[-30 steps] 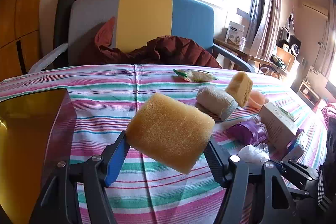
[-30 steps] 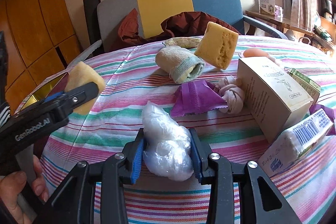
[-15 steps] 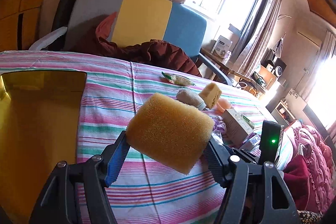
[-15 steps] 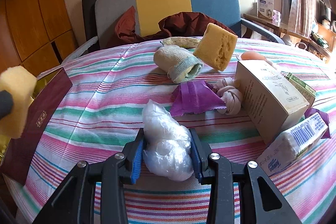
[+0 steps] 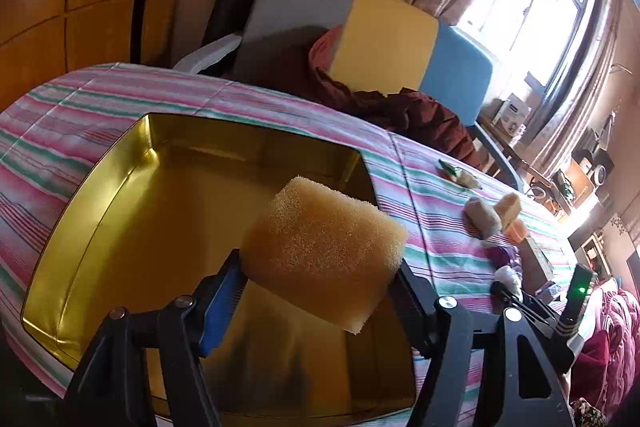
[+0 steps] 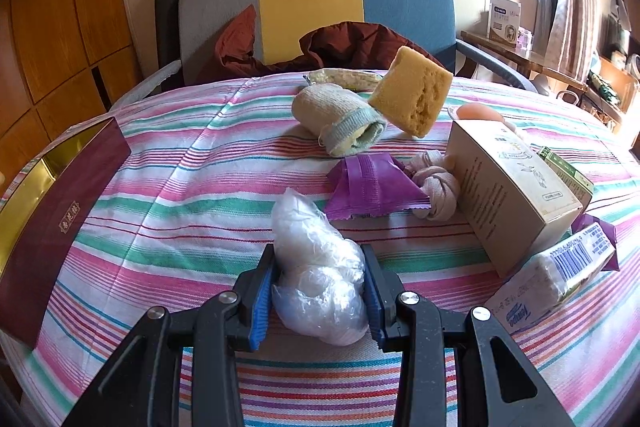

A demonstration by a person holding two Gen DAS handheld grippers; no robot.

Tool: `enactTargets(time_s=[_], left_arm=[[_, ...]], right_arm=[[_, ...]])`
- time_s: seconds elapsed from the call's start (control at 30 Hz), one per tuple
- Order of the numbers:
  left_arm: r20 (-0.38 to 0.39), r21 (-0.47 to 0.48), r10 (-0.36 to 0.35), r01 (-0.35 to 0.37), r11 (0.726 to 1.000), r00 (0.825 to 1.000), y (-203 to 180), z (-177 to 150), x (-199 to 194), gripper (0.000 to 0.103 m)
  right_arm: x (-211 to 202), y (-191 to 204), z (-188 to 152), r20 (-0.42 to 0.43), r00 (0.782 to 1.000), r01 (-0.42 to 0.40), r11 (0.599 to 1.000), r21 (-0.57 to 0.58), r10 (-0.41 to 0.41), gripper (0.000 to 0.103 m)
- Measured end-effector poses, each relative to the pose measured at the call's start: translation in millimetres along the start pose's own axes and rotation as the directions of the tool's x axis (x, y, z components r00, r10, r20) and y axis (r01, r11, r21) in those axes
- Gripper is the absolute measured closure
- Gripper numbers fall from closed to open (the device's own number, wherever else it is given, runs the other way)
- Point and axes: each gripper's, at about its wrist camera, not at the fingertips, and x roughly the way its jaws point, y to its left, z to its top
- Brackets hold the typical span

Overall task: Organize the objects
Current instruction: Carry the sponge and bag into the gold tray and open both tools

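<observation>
The left gripper (image 5: 320,279), clamped on the sponge (image 5: 324,255), hangs above the tin (image 5: 120,187), its floor directly below.

On the striped tablecloth (image 6: 192,187) the open tin box (image 6: 52,203) sits at the left edge. Right of it, mid-table, a rolled towel (image 6: 336,119) lies with a sponge block (image 6: 412,91) leaning just beside it. Before them lie a foil packet (image 6: 368,187) and a knotted cloth (image 6: 436,187), then a carton (image 6: 508,187) further right, with a tissue pack (image 6: 556,279) before it. A chair (image 6: 316,7) stands behind the table.
</observation>
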Motion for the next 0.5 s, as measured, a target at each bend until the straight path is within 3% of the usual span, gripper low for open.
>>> enactTargets(time_s=[0.1, 0.23, 0.5], left_arm=[[-0.074, -0.043, 0.076, -0.079, 0.996, 0.994, 28, 11, 19, 0.033], [-0.161, -0.133, 0.102, -0.124, 0.983, 0.982, 65, 32, 41, 0.033], [-0.261, -0.209, 0.121, -0.178, 0.962, 0.958, 101, 66, 97, 0.032]], right_arm=[[-1, 1, 0, -0.003, 1.0, 0.012, 1.0, -0.004, -0.012, 0.064], [-13, 7, 0, 0.019, 1.0, 0.023, 1.0, -0.022, -0.022, 0.064], [-46, 61, 13, 0.059, 0.994, -0.084, 0.99, -0.114, 0.091, 0.064]])
